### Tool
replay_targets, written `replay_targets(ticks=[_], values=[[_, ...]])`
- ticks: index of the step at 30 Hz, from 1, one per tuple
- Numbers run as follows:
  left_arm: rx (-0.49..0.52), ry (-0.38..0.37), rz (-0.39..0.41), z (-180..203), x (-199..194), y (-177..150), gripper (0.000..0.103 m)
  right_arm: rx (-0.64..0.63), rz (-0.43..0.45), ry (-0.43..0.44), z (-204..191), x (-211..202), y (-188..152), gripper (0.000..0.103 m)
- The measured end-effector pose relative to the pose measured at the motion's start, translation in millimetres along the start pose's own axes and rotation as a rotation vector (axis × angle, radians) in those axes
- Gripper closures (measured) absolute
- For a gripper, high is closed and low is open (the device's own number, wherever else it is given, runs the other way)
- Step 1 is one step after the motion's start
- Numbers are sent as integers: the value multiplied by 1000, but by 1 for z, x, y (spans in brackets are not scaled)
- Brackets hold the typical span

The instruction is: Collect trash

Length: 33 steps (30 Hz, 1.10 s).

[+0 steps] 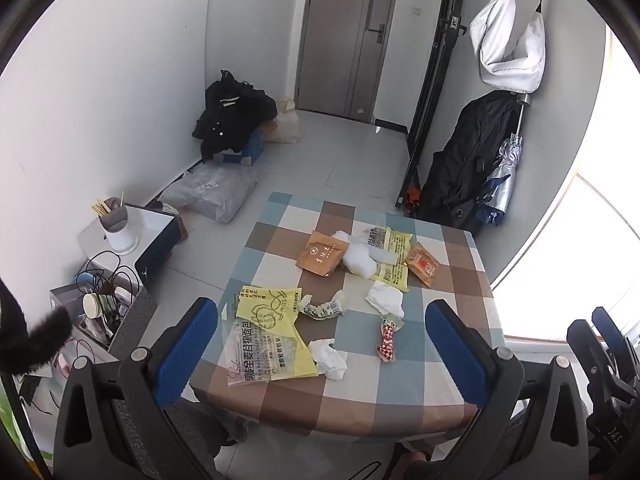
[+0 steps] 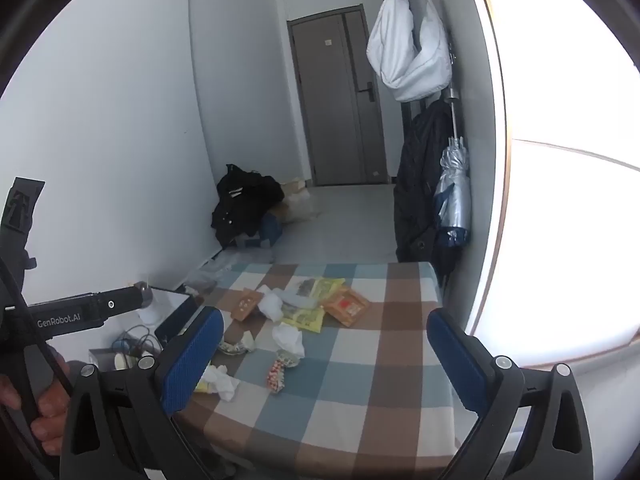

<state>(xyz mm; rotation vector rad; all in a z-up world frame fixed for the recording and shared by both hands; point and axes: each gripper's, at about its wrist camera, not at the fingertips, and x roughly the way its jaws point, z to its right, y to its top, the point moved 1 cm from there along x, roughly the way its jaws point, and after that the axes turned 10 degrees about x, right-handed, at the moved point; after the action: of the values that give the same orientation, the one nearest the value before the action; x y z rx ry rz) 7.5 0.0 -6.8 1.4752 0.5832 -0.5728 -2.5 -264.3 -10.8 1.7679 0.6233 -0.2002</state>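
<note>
Partly hidden: yellow wrapper (image 2: 203,386) behind right gripper (image 2: 324,356).

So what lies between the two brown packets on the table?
A crumpled white tissue and a yellow wrapper lie between the left brown packet and the right one, clearest in the left wrist view.

black jacket (image 1: 236,114) (heaped), umbrella (image 1: 505,174), door (image 1: 348,36)

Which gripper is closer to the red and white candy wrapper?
Left. The left gripper hangs open just above the red and white wrapper; the right gripper is farther back.
</note>
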Motion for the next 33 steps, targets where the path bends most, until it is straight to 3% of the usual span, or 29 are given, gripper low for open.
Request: replay_targets(ticks=[18,33], values=[[-27,-20,-37,-2,5,-2,1,3,-2,4,-1,0,1,0],[-12,-11,23,-5,13,-3,1,12,-15,-2,0,6,-1,0]])
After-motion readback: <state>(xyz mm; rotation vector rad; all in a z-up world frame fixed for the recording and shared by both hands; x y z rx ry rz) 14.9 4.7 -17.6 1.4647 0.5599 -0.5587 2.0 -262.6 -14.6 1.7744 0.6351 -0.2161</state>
